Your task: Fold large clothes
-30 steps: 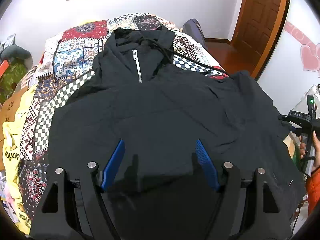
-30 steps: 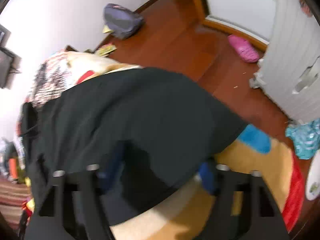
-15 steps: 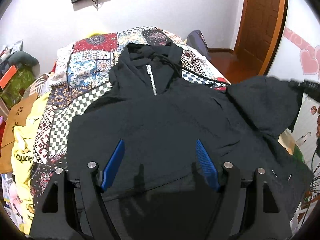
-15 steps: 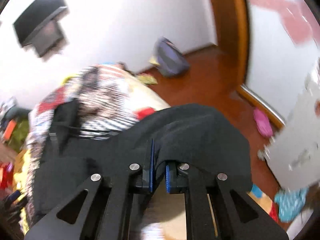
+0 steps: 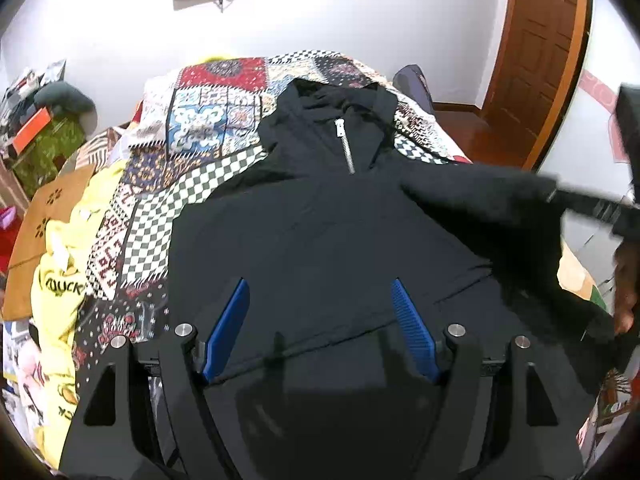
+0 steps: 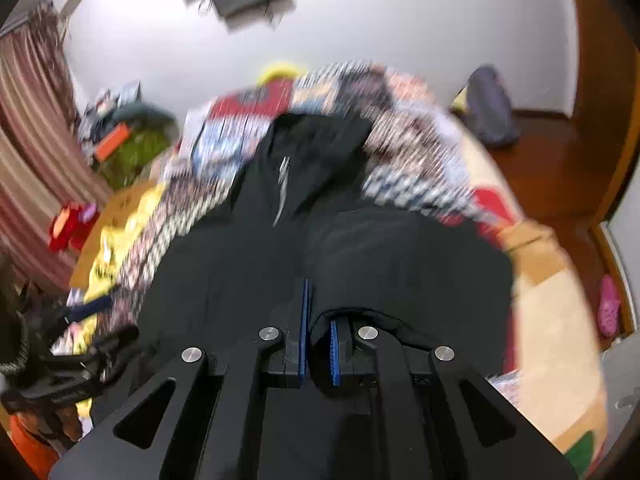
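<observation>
A black hooded jacket [image 5: 320, 232] with a silver zip lies face up on the patchwork bedspread [image 5: 208, 128], hood at the far end. My left gripper [image 5: 320, 320] is open, its blue pads apart above the jacket's lower front, holding nothing. My right gripper [image 6: 318, 332] is shut on the jacket's right sleeve [image 6: 400, 264] and holds it lifted over the body; the view is blurred. In the left wrist view the lifted sleeve [image 5: 492, 200] and right gripper [image 5: 596, 206] show at the right.
A yellow garment [image 5: 64, 280] lies at the bed's left edge. Clutter with an orange box [image 5: 32, 132] sits far left. A brown door [image 5: 540, 60] and wooden floor are at the right, with a grey bag [image 6: 490, 108] on the floor.
My right gripper closed on the right sleeve, lifted it off the bed's edge and swung it left over the jacket. The left gripper stayed open and rose a little.
</observation>
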